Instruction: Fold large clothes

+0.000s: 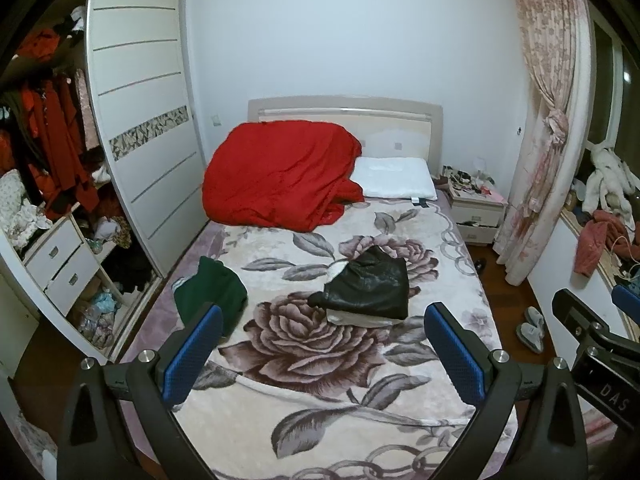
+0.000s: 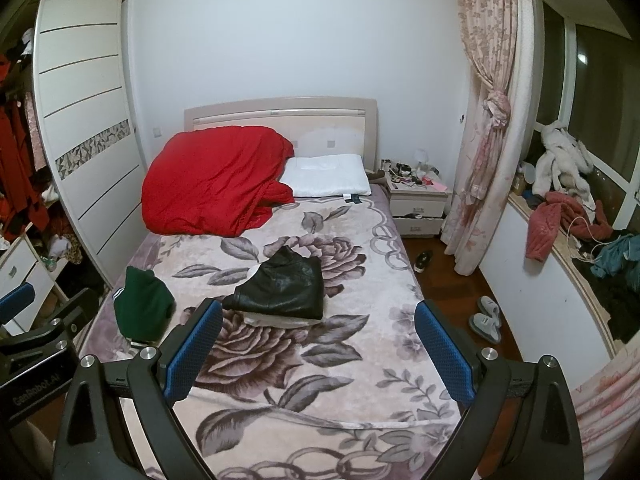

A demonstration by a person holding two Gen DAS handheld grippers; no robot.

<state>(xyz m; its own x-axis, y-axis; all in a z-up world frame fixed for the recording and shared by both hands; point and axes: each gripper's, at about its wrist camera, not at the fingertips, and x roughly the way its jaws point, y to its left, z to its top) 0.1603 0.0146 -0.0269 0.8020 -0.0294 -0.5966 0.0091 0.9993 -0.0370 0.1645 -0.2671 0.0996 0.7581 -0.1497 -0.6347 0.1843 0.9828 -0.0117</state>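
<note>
A folded black leather garment [image 1: 370, 286] lies mid-bed on a folded pale piece, on the flower-patterned blanket [image 1: 312, 380]; it also shows in the right wrist view [image 2: 282, 288]. A dark green garment [image 1: 210, 292] lies bunched at the bed's left edge, seen too in the right wrist view [image 2: 142, 304]. My left gripper [image 1: 322, 350] is open and empty, held above the foot of the bed. My right gripper [image 2: 318, 350] is open and empty beside it, and its body shows at the right of the left wrist view [image 1: 592, 332].
A red quilt [image 1: 280, 172] and a white pillow [image 1: 394, 178] lie at the headboard. An open wardrobe [image 1: 52, 168] full of clothes stands left. A nightstand [image 2: 418, 200], curtain [image 2: 486, 128], slippers [image 2: 488, 318] and a cluttered window ledge [image 2: 560, 216] are right.
</note>
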